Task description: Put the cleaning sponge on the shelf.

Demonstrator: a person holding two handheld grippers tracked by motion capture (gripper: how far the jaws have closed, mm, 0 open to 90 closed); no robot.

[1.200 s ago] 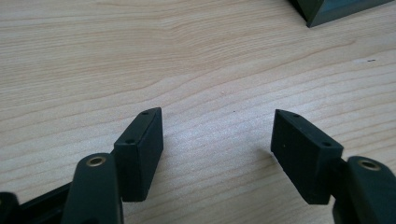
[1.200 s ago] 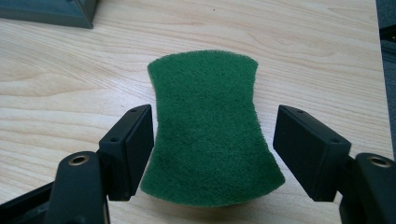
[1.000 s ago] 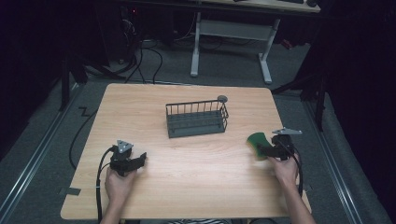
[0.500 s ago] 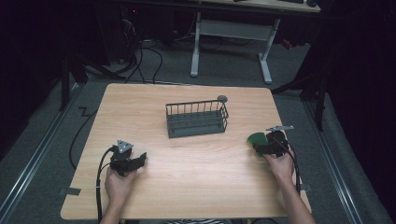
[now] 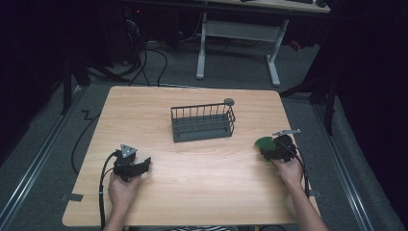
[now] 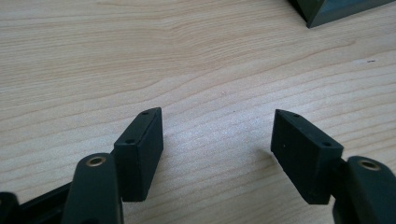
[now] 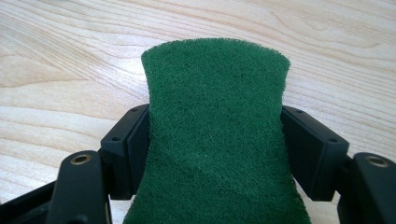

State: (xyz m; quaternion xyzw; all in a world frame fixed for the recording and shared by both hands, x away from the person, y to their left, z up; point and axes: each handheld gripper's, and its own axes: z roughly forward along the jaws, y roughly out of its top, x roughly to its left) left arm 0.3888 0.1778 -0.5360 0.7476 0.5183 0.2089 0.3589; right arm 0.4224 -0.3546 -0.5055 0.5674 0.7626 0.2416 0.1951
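Note:
A green scouring pad lies at the right side of the wooden table. My right gripper is around it. In the right gripper view the pad runs between both black jaws of the right gripper and is pinched narrower where they press. These jaws have just been closing on the pad. My left gripper rests low over the table's front left. Seen in the left gripper view, the left gripper is open with bare wood between its jaws.
A dark wire basket stands in the middle of the table, toward the back. A small round grey object sits at its far right corner. A corner of the basket shows ahead of the left gripper. Cables trail from both grippers.
My right gripper has edged slightly left with the green pad between its jaws. The left gripper has stayed where it was.

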